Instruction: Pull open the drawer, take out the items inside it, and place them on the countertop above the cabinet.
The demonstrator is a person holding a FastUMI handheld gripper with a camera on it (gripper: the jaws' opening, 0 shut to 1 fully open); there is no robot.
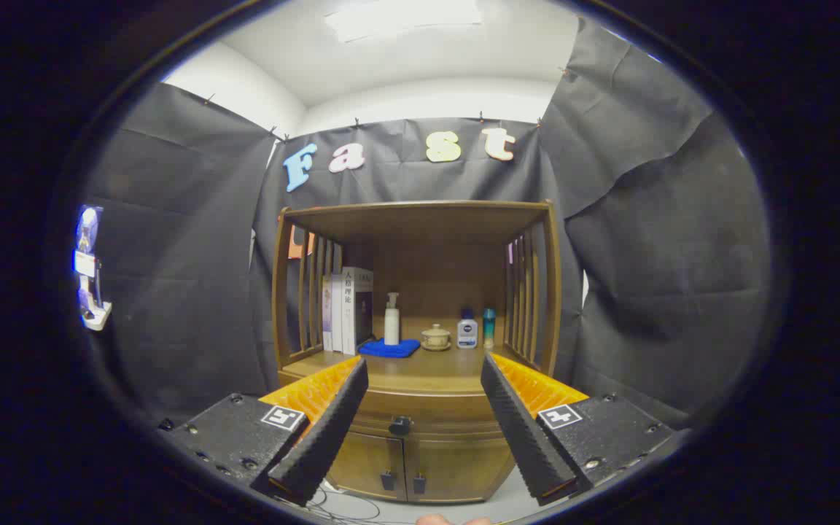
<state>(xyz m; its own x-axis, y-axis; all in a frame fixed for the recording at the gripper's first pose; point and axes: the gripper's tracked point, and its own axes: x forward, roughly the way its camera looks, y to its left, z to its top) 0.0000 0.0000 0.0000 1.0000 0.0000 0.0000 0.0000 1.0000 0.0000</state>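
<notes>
Facing the wooden cabinet [420,408], we are holding the tongs [424,375] spread wide, gripping nothing, with their ribbed fingers [325,430] pointing toward twelve o'clock. The drawer [420,424] is sitting shut between the fingers and beyond them, a curved band of brown wood with a small dark knob [400,425] at its middle; its contents are hidden. Under it, at six o'clock, two doors [405,467] are meeting, each carrying a small dark pull. Above the drawer the smooth wooden surface [427,364] is lying under a slatted, roofed frame [420,219]. Upright books [347,310] are standing at nine o'clock on it; writing on their spines is too small for us to read. Beside them a white pump bottle [391,321] is resting on a folded blue cloth [389,348], then a squat lidded ceramic jar [435,337], a white bottle with a dark label [467,332] and a slim teal bottle [489,327] toward three o'clock.
</notes>
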